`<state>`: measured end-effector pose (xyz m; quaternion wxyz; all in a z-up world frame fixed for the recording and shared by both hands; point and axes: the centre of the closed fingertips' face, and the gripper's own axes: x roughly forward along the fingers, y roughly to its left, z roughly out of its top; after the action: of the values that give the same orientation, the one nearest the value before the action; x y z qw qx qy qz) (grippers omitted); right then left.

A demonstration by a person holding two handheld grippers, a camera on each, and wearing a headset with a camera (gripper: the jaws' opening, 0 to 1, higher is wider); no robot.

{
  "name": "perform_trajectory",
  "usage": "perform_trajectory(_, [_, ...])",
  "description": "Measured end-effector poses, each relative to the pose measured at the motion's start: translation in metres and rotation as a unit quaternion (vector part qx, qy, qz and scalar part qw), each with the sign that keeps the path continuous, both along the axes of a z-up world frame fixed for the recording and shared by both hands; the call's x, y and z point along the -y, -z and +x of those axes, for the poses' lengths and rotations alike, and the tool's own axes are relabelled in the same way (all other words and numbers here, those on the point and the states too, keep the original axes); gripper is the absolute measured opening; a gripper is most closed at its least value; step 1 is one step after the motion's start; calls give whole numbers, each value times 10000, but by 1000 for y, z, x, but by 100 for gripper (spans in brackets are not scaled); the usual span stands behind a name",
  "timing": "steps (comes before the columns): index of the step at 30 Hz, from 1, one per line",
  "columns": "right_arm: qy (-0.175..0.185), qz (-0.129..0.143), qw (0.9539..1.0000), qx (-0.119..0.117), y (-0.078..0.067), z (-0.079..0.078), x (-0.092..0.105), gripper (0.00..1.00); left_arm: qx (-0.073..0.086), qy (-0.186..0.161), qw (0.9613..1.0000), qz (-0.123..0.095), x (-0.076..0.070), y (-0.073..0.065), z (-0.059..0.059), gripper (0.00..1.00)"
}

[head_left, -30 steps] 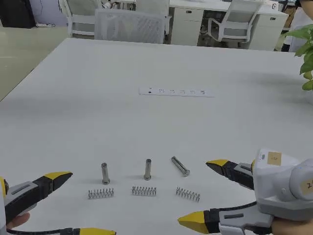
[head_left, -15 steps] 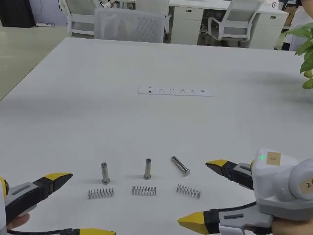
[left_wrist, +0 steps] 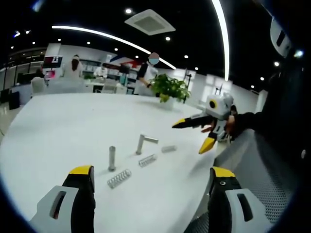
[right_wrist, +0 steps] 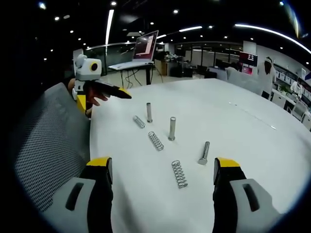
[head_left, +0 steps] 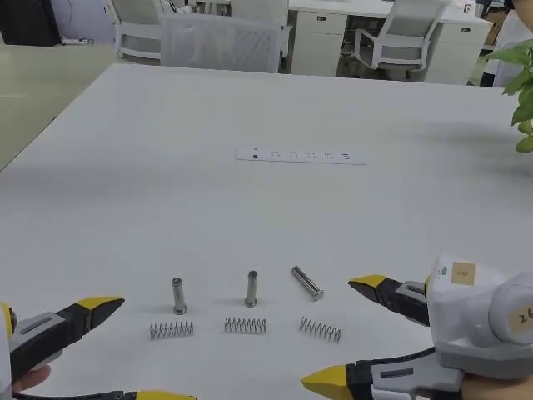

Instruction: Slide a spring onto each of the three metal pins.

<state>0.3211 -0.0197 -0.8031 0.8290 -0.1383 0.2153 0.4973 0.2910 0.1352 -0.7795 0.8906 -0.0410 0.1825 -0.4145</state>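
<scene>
My yellow-tipped right gripper [head_left: 330, 332] and left gripper [head_left: 156, 348] are spread, empty. The rightmost coiled steel spring [head_left: 321, 330] lies lengthwise along the white tabletop's [head_left: 250, 108] near edge, just ahead of my right jaws.

left gripper [head_left: 137, 348]: black jaws, yellow tips | right gripper [head_left: 339, 332]: white-grey housing, yellow label [head_left: 460, 272]

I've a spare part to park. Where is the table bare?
Bare table runs from the pins up to the power strip, and beyond the strip to the far edge. Crowded: the near row of pins and springs.
</scene>
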Motion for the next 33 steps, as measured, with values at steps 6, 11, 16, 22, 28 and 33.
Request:
perform_trajectory(6, [-7, -4, 10000, -14, 1, 0, 0, 85, -17, -28, 10000, 13, -1, 1, 1, 94])
perform_trajectory(11, [-3, -9, 10000, -15, 1, 0, 0, 85, -33, -65, 10000, 34, -2, 1, 2, 94])
perform_trajectory(16, [-6, -16, 10000, -18, 1, 0, 0, 85, -53, -85, 9999, 54, -4, 3, 2, 93])
perform_trajectory(22, [-11, -21, 10000, -35, 2, -1, 0, 85, -77, -97, 9999, 67, -4, 3, 2, 92])
perform_trajectory(28, [-16, -36, 10000, -45, 2, -1, 0, 85, -110, -67, 9999, 107, -4, 5, 1, 90])
perform_trajectory(33, [-19, -40, 10000, -57, 3, -1, 0, 84, -112, -77, 9999, 97, -4, 5, 1, 90])
